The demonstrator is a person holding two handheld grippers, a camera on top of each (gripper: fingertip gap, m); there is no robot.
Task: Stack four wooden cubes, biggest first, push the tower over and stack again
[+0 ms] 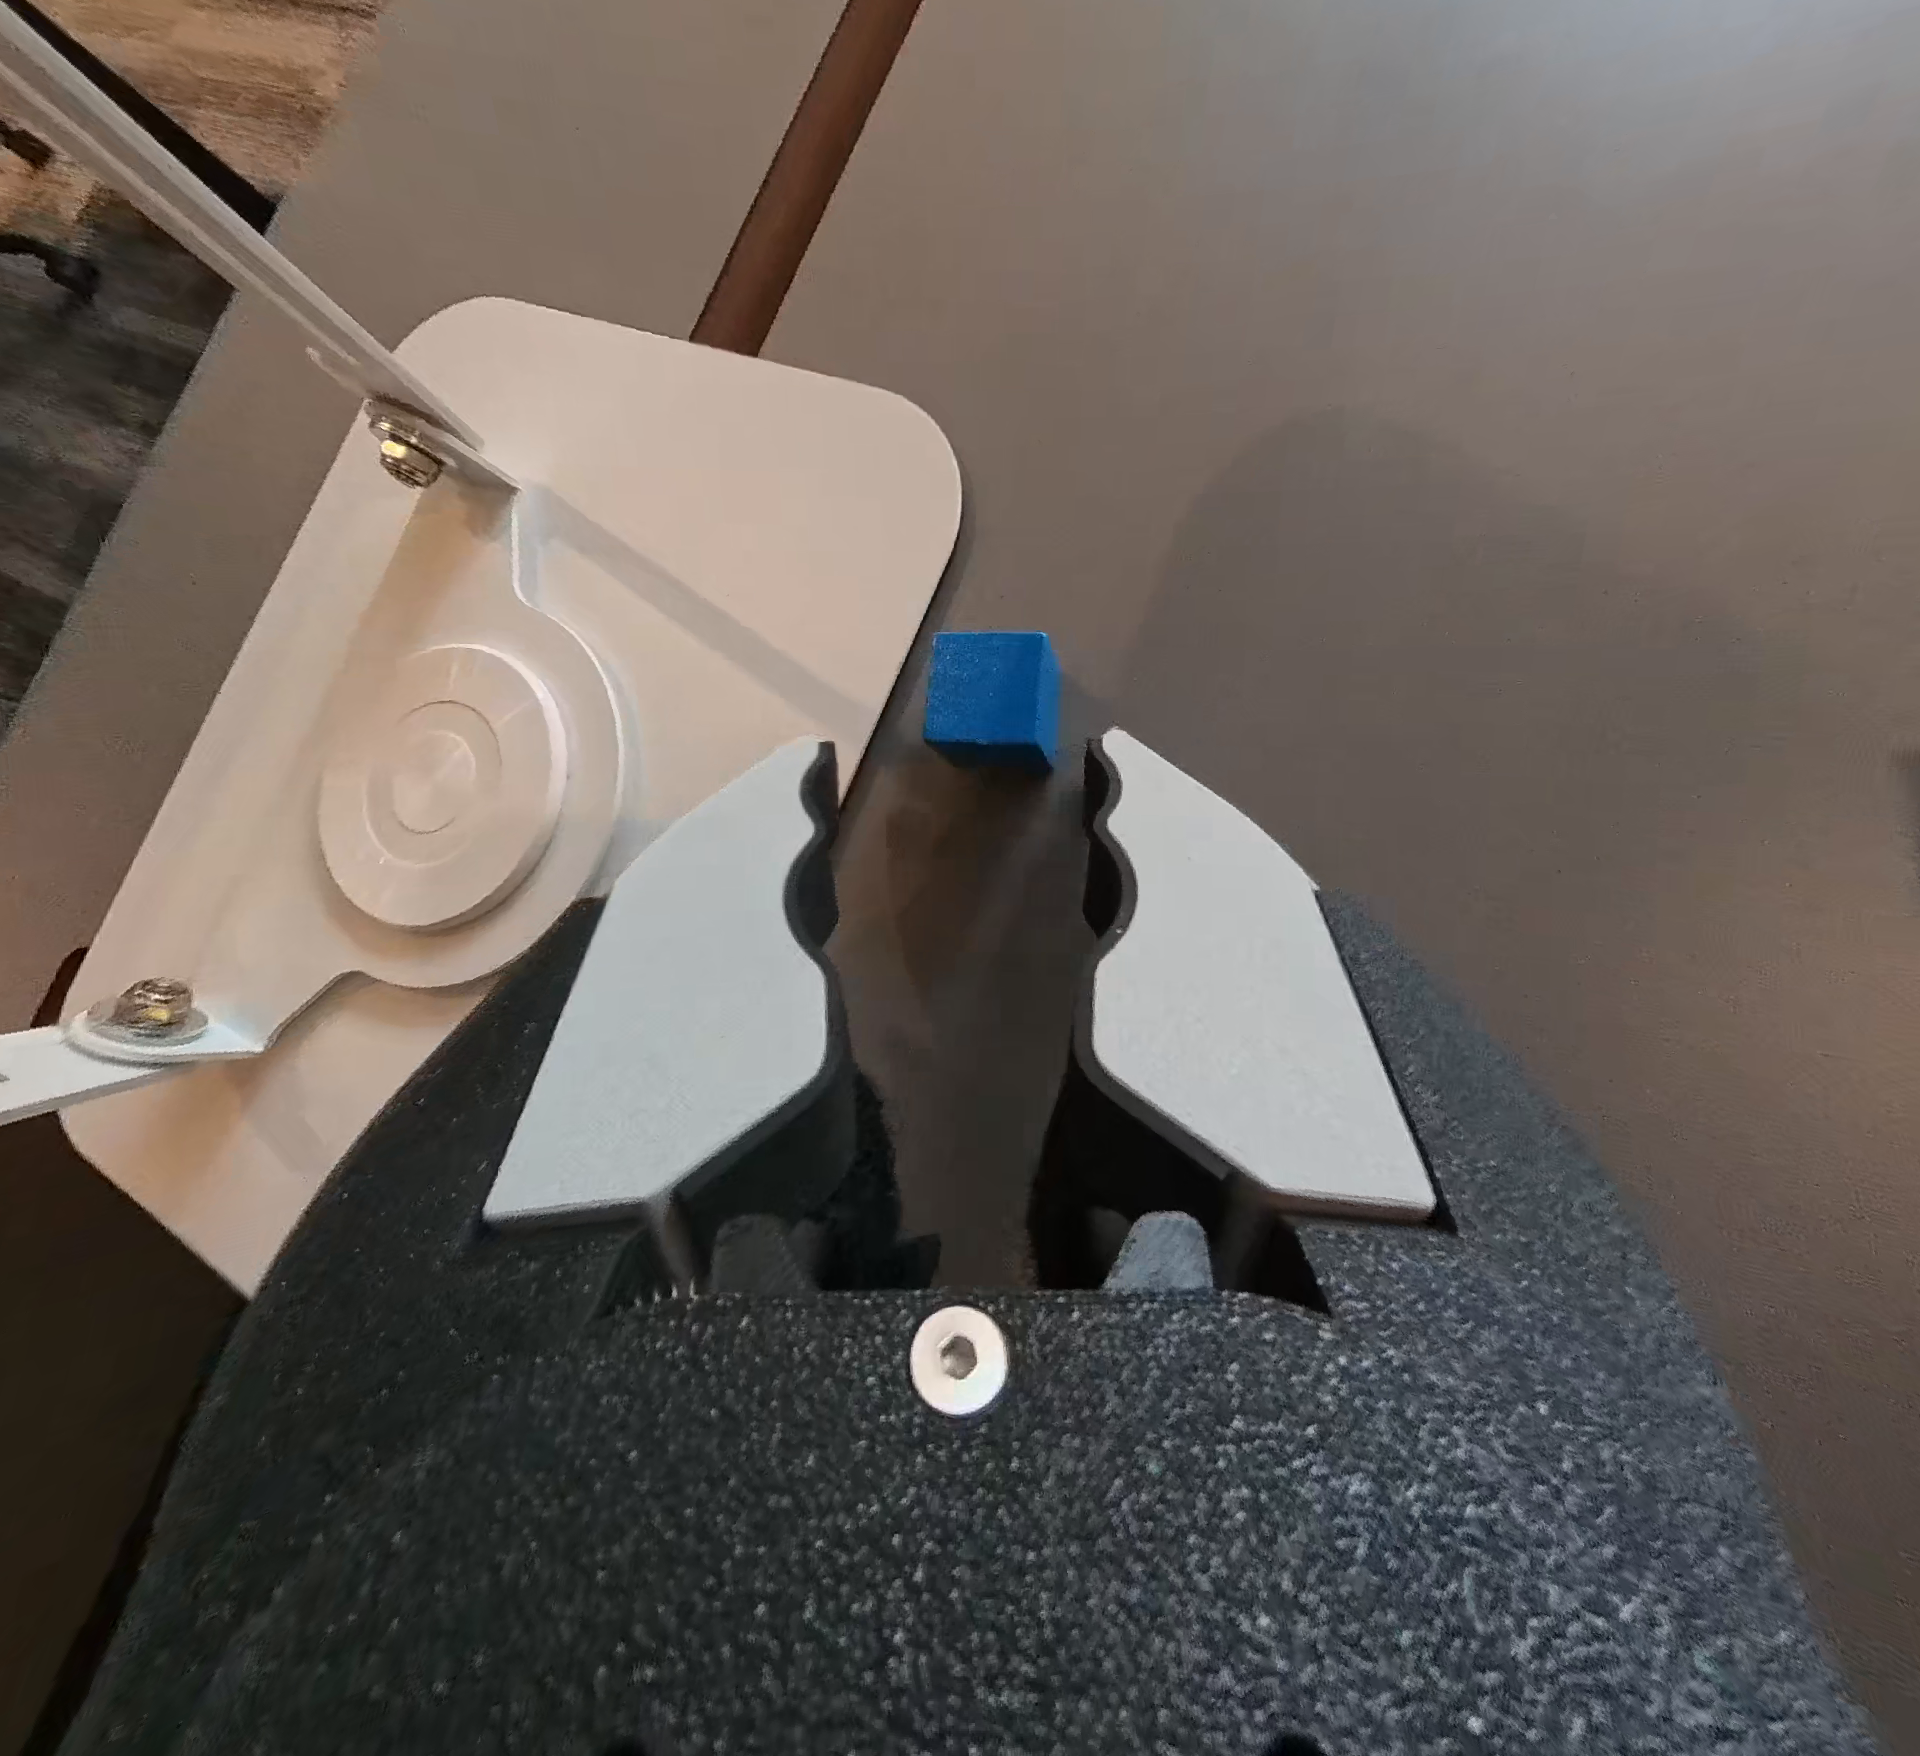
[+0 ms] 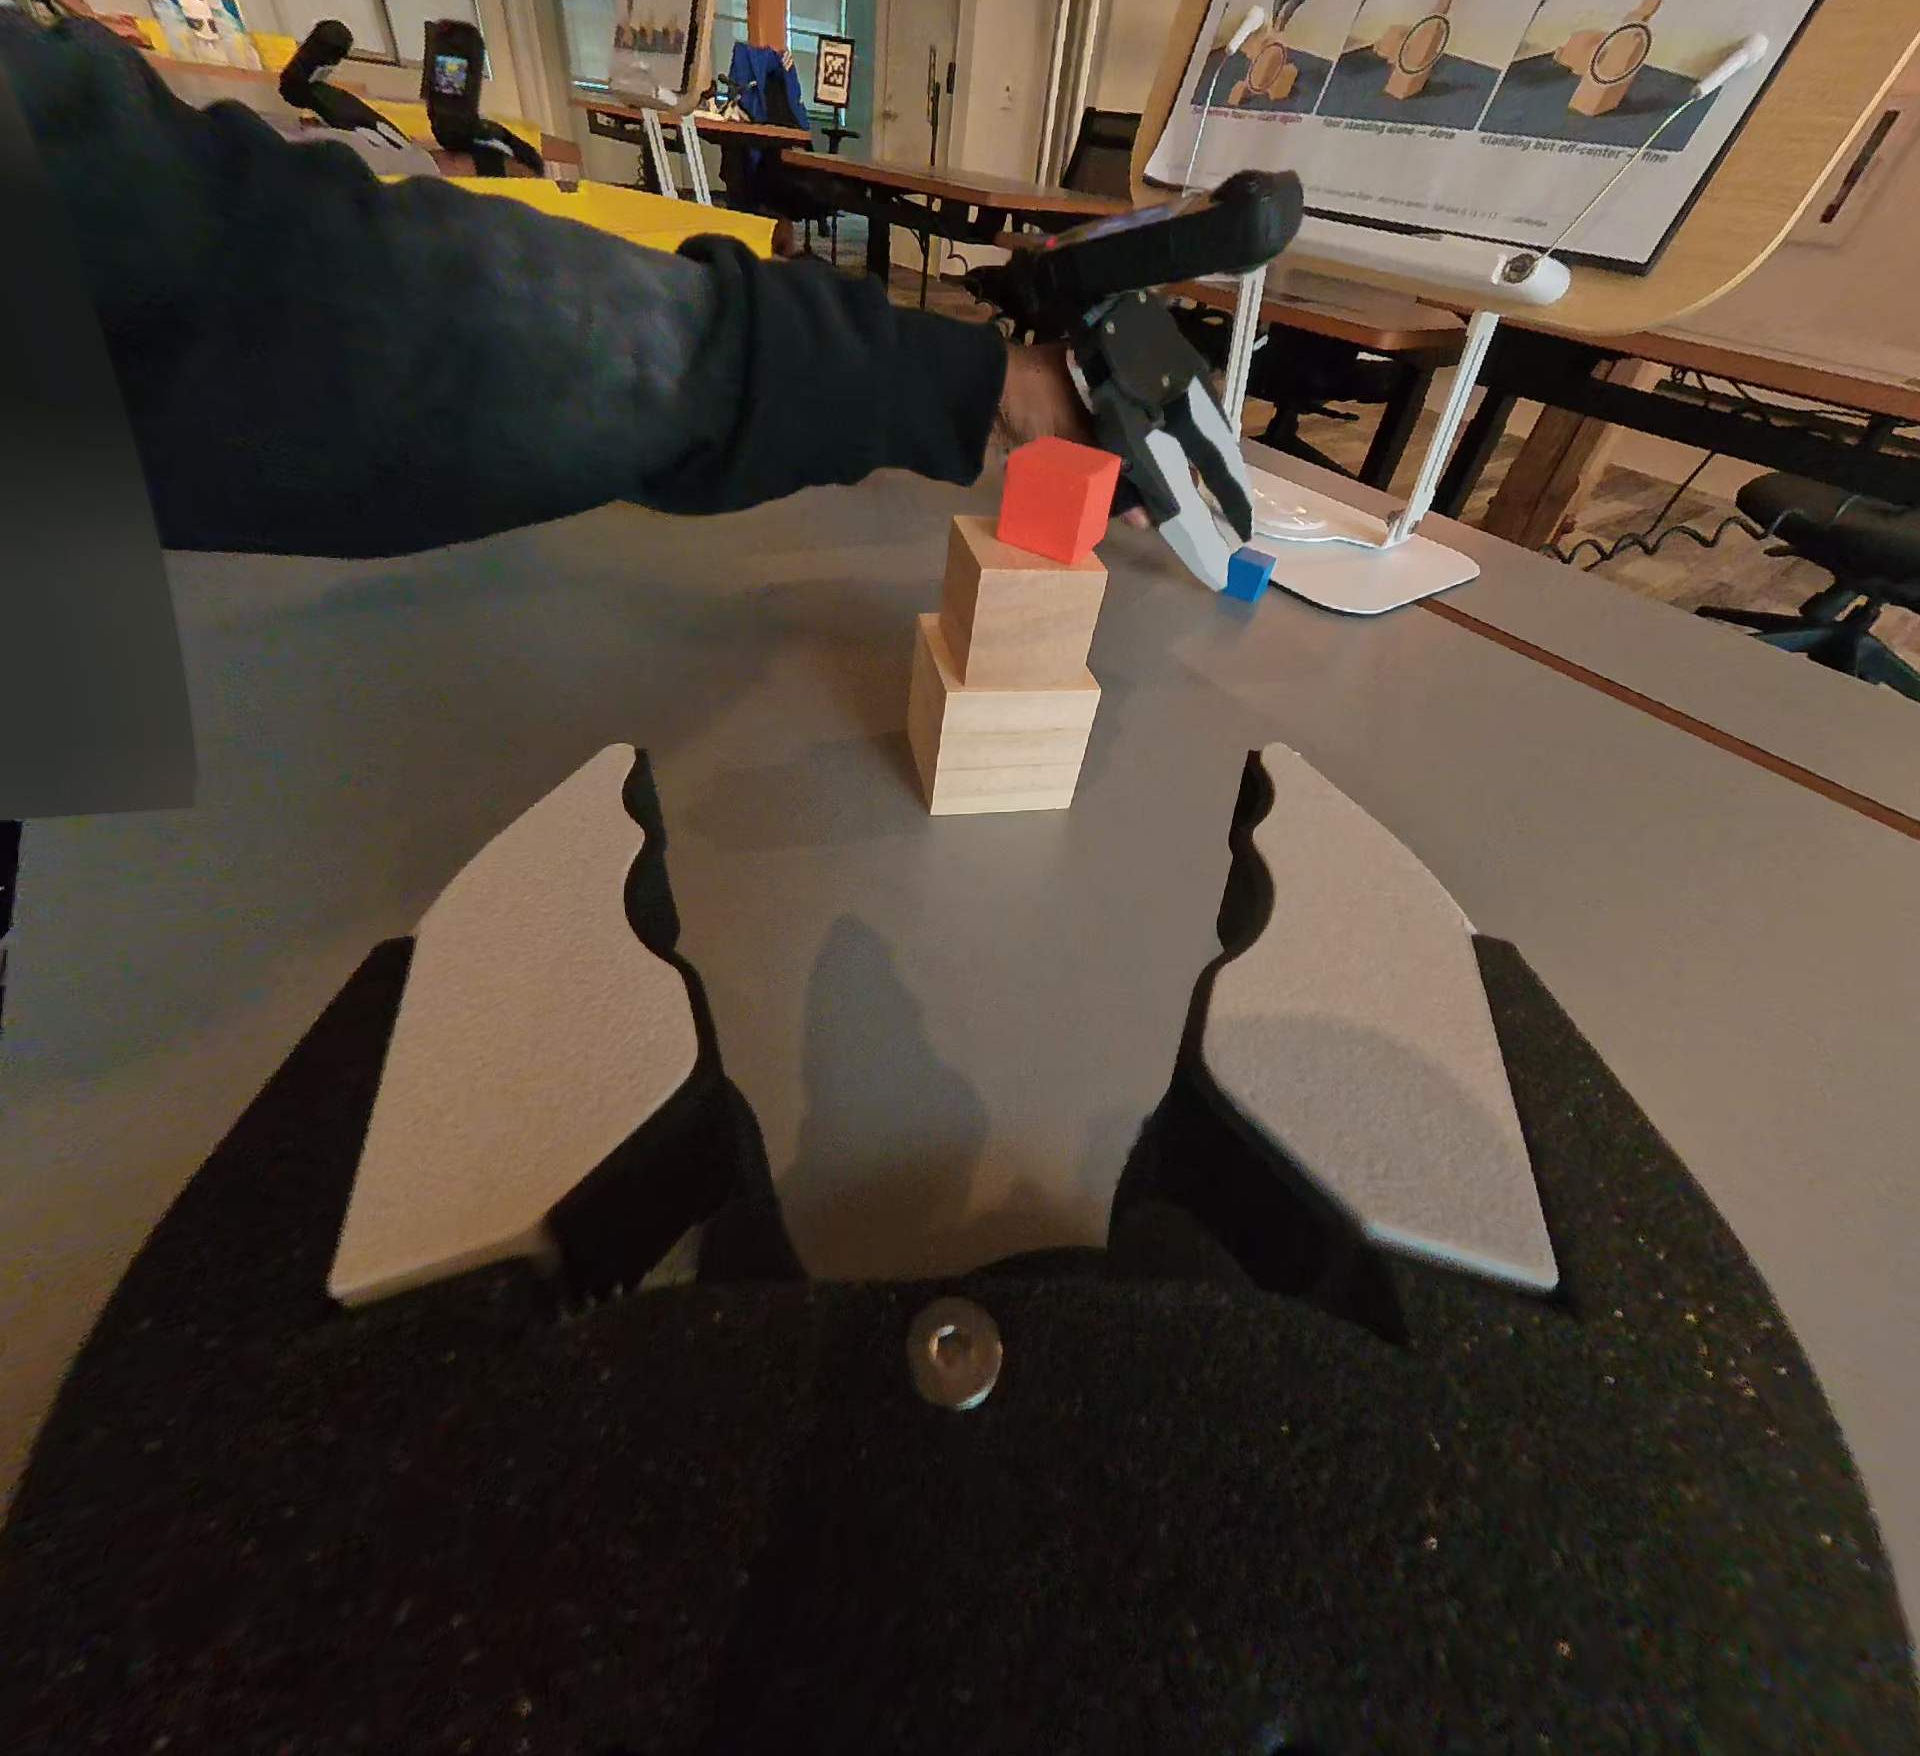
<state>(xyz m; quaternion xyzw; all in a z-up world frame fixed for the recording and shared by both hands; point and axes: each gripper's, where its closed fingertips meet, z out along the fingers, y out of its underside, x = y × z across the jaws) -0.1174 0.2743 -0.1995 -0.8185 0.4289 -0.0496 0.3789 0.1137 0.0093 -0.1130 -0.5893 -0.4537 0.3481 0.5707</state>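
1. Step in hand: three cubes are already stacked on the grey worktop [image 2: 416,719]. A large pale wooden cube [image 2: 1003,730] sits at the bottom, a smaller wooden cube [image 2: 1023,605] on it, and a red cube [image 2: 1058,497] on top, turned slightly askew. The fourth and smallest, the blue cube [image 1: 992,704], lies alone on the worktop, near the tower and just beside a white stand base [image 1: 665,563].
2. The left gripper [image 1: 958,756] reaches out over the worktop on a dark-sleeved arm and tilts steeply down, jaws apart, tips either side of the blue cube's near edge, not yet clamped.
3. Next move, as a judgement: advance slightly, close on the blue cube, lift it, and centre it on the tilted red cube.
4. The right gripper [image 2: 945,761] hangs low, facing the tower, jaws wide apart, holding nothing.
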